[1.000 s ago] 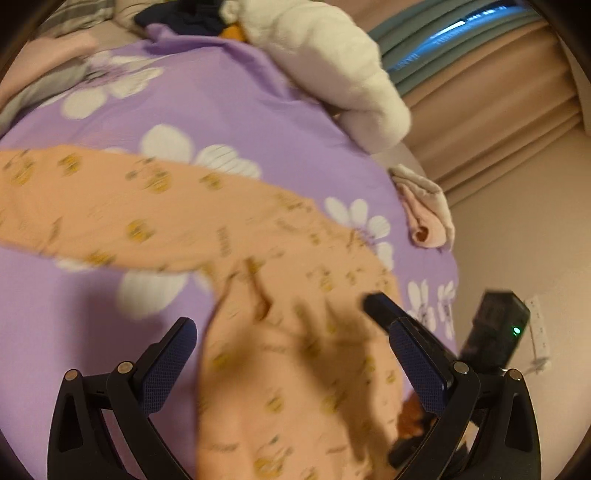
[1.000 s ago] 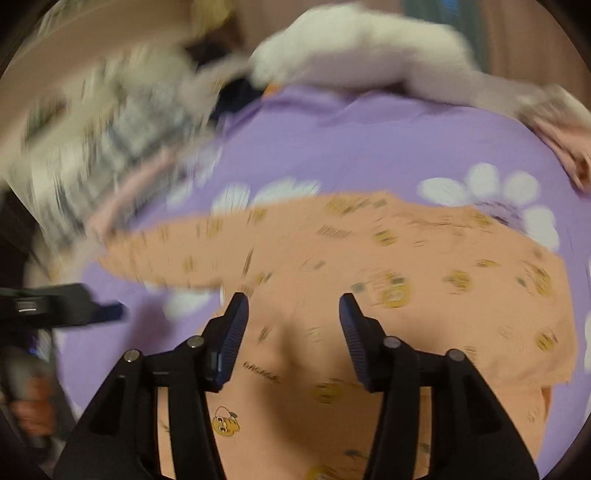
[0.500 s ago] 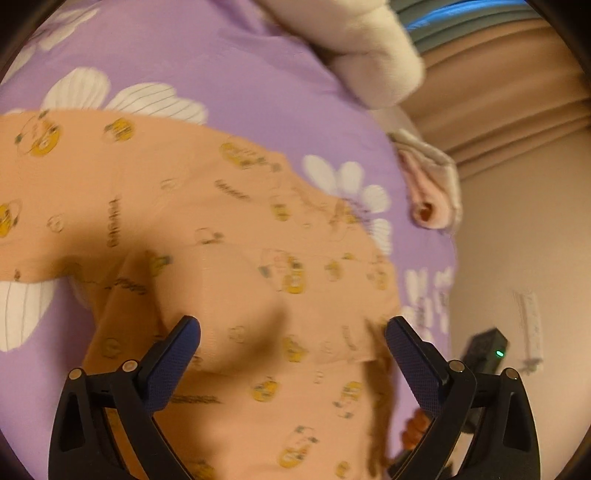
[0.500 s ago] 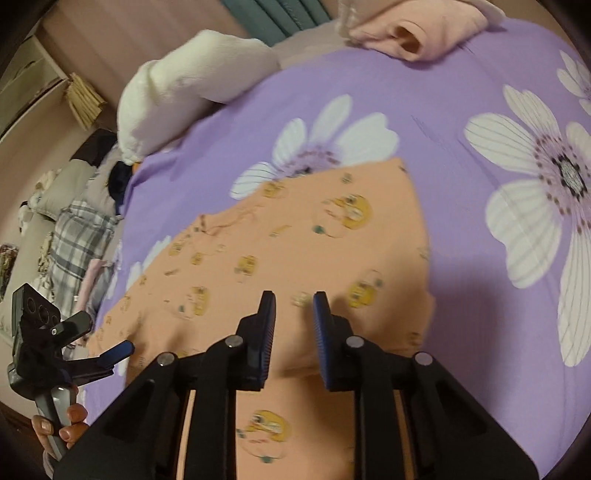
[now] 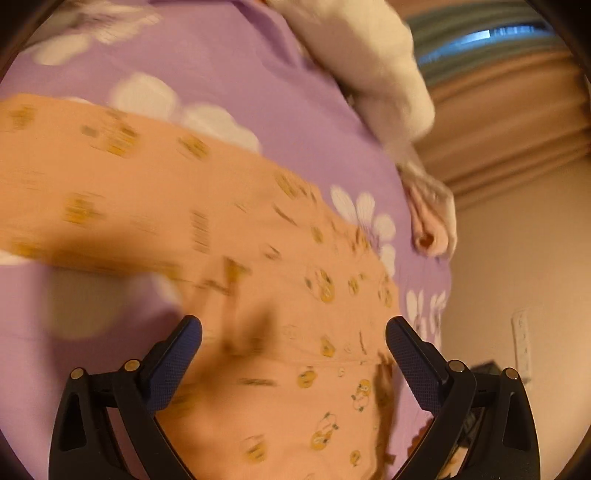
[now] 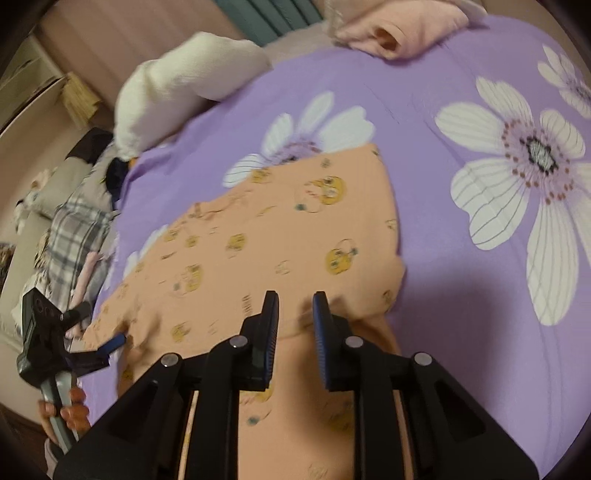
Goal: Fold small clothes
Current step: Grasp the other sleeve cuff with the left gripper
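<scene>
Peach printed garment [image 6: 280, 236] spread on a purple floral bedspread [image 6: 443, 155].
Left gripper [image 5: 293, 332] gapes wide above it; right gripper [image 6: 295, 306] fingers stand slightly parted, holding nothing visible.

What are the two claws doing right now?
Left claw: wide open, holding nothing, over the orange shirt.
Right claw: open only slightly, shirt edge between its fingers, grip unclear.

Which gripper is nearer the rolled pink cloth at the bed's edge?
Right. The right gripper is over the orange garment's end toward the pink cloth; the left gripper is at the garment's opposite end, farther away.
</scene>
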`<state>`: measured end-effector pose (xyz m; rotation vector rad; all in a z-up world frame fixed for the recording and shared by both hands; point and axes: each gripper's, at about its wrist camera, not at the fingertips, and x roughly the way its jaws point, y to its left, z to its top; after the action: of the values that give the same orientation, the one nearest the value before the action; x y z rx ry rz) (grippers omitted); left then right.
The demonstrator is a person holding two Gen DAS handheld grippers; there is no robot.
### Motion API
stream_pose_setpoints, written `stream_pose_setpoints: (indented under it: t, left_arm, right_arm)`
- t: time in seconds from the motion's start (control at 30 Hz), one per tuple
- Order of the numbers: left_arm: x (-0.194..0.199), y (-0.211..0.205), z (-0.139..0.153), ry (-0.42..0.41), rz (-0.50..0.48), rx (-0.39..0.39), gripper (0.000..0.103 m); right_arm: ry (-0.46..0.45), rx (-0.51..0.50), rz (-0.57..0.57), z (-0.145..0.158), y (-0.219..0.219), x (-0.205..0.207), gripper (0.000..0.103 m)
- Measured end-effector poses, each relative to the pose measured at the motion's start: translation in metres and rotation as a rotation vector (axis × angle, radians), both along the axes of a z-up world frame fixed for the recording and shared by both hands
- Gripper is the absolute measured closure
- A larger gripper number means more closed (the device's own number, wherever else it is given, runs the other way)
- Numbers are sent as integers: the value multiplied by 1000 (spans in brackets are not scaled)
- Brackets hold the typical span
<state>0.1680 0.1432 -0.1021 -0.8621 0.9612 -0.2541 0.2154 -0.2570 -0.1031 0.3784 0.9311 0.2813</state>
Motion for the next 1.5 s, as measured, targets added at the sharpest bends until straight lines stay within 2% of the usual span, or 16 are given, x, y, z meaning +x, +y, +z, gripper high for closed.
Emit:
stream_pose_setpoints:
  t: [0.27, 0.47, 0.57, 0.7, 0.87, 0.93, 1.07, 1.23, 1.27, 1.3, 1.43, 1.5]
  left_arm:
    - [-72, 137, -13, 17, 362, -31, 3]
    - [-118, 210, -33, 22, 591, -86, 3]
    - [-125, 233, -41, 13, 645, -130, 3]
    - [-124, 253, -50, -3, 670, -165, 3]
    - [-110, 261, -50, -36, 684, -170, 3]
    - [-105, 261, -51, -36, 691, -165, 10]
    - [-93, 263, -60, 14, 680, -146, 57]
    - [-101, 267, -69, 41, 709, -148, 84]
    - [-101, 268, -70, 60, 712, -134, 93]
    - [-101, 268, -70, 69, 714, -124, 97]
    - [-98, 262, -59, 79, 712, -52, 99]
    - [-96, 254, -45, 55, 690, -8, 100]
  right_arm:
    - [-33, 78, 35, 12, 8, -44, 74]
    - [-30, 57, 49, 8, 17, -62, 73]
    - [-12, 68, 43, 3, 20, -68, 73]
    - [4, 77, 39, 0, 24, -74, 72]
    - [24, 59, 33, -2, 27, -75, 69]
    - [29, 57, 30, -2, 28, -75, 69]
    - [33, 41, 35, -3, 32, -76, 68]
    - [37, 22, 55, -5, 40, -76, 67]
    - [39, 17, 59, -6, 41, -76, 67]
    - [41, 14, 64, -7, 43, -76, 67]
    - [43, 13, 75, -9, 46, -77, 67]
    - [42, 14, 75, -9, 46, -79, 67]
